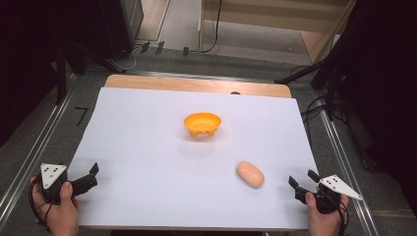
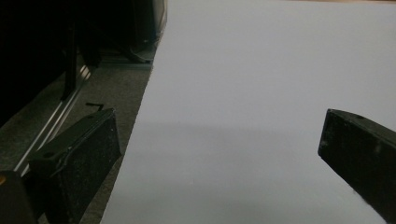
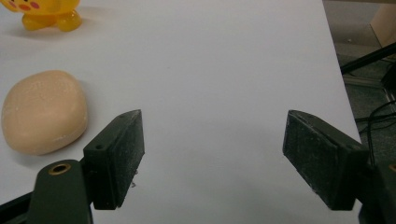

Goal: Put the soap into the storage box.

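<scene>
An orange bowl (image 1: 202,123) with small feet stands near the middle of the white sheet (image 1: 147,147); its yellow base shows at the top left of the right gripper view (image 3: 46,14). A peach oval soap-like bar (image 1: 250,174) lies toward the front right, and in the right gripper view (image 3: 43,111) it sits just left of the jaws. My right gripper (image 1: 303,180) rests open at the front right corner, a little right of the bar. My left gripper (image 1: 91,175) is open at the front left edge, with nothing between its jaws (image 2: 219,154).
The white sheet covers a wooden table (image 1: 196,84). Metal rails (image 1: 29,157) run along both sides over grey floor. Dark stands and cables (image 1: 334,83) are at the back right, a black stand (image 1: 61,69) at the back left.
</scene>
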Demonstrator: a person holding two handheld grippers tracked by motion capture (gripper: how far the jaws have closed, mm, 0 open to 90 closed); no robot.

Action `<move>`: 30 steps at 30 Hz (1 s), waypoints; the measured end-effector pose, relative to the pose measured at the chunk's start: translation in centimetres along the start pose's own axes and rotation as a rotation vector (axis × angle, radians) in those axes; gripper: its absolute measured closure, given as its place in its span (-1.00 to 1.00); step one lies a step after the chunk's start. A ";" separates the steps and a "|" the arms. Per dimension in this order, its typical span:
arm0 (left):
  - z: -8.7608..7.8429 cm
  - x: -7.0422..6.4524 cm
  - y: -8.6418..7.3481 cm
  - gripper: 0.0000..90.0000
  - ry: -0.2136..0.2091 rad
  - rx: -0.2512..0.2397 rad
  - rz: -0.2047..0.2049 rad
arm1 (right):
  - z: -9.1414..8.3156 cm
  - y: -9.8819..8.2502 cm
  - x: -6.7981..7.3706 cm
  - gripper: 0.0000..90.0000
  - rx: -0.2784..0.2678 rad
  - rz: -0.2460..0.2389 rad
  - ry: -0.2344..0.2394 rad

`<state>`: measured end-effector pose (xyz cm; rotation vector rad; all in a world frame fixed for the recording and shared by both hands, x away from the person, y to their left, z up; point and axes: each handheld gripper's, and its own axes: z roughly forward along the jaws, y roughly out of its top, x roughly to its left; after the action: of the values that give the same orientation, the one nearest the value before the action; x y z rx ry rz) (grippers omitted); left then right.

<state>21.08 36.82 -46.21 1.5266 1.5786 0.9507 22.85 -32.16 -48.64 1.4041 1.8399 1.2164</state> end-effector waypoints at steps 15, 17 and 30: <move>0.3 0.0 0.1 -1.00 0.044 0.025 -0.013 | 0.4 1.0 0.3 -0.43 0.147 0.014 0.130; 0.3 -0.1 0.1 -1.00 0.053 0.027 -0.009 | 0.5 1.4 0.8 -0.42 0.161 -0.018 0.130; 0.5 0.1 0.2 -1.00 0.023 0.049 -0.018 | 1.8 3.5 3.4 -0.30 0.334 -0.093 0.237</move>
<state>21.64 36.90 -46.31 1.5373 1.6399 0.9293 24.85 -28.21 -45.99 1.3704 2.3330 1.1041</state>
